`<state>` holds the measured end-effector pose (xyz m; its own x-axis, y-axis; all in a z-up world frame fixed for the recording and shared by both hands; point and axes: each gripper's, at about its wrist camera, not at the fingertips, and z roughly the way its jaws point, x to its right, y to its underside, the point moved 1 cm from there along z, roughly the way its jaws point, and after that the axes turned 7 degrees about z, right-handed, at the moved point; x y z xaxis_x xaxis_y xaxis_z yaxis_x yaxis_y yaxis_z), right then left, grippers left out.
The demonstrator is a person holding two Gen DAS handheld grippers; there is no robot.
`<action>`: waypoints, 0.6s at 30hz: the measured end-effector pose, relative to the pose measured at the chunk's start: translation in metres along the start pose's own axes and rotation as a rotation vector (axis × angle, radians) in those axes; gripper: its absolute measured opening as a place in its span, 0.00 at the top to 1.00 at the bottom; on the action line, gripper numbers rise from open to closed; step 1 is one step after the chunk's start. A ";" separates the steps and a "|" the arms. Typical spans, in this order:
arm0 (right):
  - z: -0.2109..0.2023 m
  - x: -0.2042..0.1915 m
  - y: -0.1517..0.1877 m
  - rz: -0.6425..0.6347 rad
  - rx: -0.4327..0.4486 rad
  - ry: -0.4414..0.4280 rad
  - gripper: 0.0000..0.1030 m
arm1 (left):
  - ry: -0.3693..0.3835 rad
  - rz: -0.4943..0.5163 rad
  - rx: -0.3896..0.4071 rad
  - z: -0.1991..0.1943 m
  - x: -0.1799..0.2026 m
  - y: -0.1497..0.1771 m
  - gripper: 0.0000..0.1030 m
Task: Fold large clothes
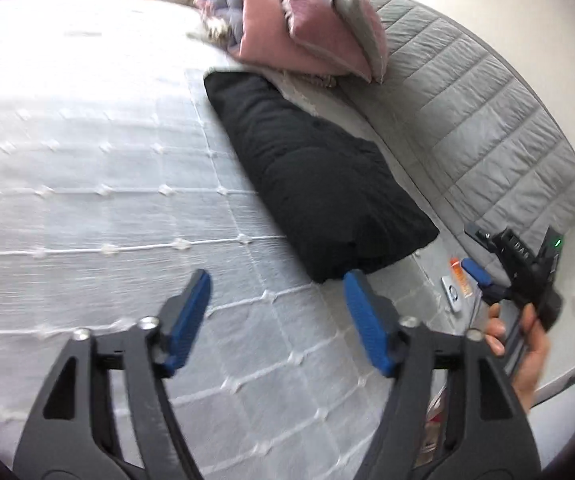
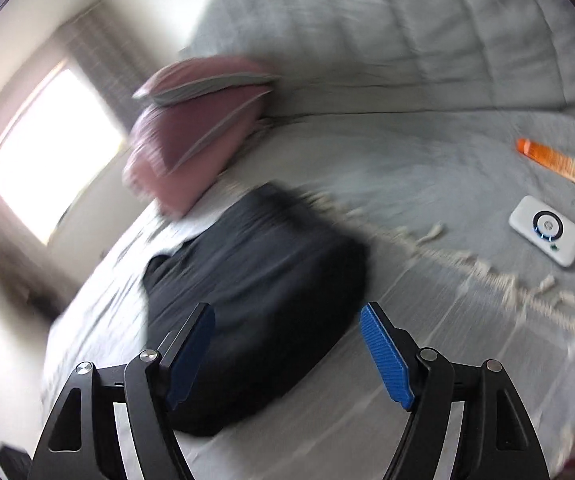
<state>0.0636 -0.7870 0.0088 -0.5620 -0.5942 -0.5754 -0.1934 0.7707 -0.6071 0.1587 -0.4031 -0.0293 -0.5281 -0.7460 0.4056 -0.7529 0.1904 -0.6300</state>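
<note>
Item: black garment [image 1: 319, 184], already a compact folded bundle, lay on the white bedspread [image 1: 87, 160] beside the pink pillows [image 1: 307, 36]; left gripper [image 1: 277, 320] and right gripper [image 2: 287, 354] hovered spread and empty, folding seemingly finished, next move likely withdrawal.

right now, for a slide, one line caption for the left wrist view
Open left gripper above a white bedspread, facing a folded black garment.

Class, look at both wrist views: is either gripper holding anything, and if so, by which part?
Nothing is held. The left gripper and right gripper are both open and empty above the folded black garment on the white bedspread.
</note>
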 end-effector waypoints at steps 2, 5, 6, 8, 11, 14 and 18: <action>-0.021 -0.034 0.030 -0.046 -0.011 0.006 0.24 | -0.031 0.049 0.048 -0.035 0.009 0.003 0.21; -0.053 -0.077 0.078 -0.109 0.001 0.022 0.19 | -0.087 0.143 0.091 -0.076 0.025 0.004 0.09; -0.063 -0.087 0.089 -0.137 0.006 0.024 0.19 | -0.093 0.166 0.101 -0.086 0.029 0.005 0.06; -0.089 -0.109 0.118 -0.207 0.029 0.053 0.16 | -0.092 0.200 0.130 -0.109 0.032 0.010 0.05; -0.121 -0.118 0.153 -0.234 0.068 0.122 0.12 | -0.123 0.230 0.170 -0.140 0.031 0.024 0.01; -0.156 -0.114 0.188 -0.203 0.106 0.180 0.12 | -0.121 0.274 0.136 -0.149 0.032 0.043 0.01; -0.196 -0.118 0.209 -0.203 0.151 0.159 0.12 | -0.109 0.308 0.161 -0.171 0.032 0.057 0.01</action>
<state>-0.0681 -0.5111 0.0567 -0.6450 -0.6803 -0.3480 -0.1996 0.5895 -0.7827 0.0319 -0.3075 0.0614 -0.6686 -0.7349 0.1131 -0.4890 0.3199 -0.8115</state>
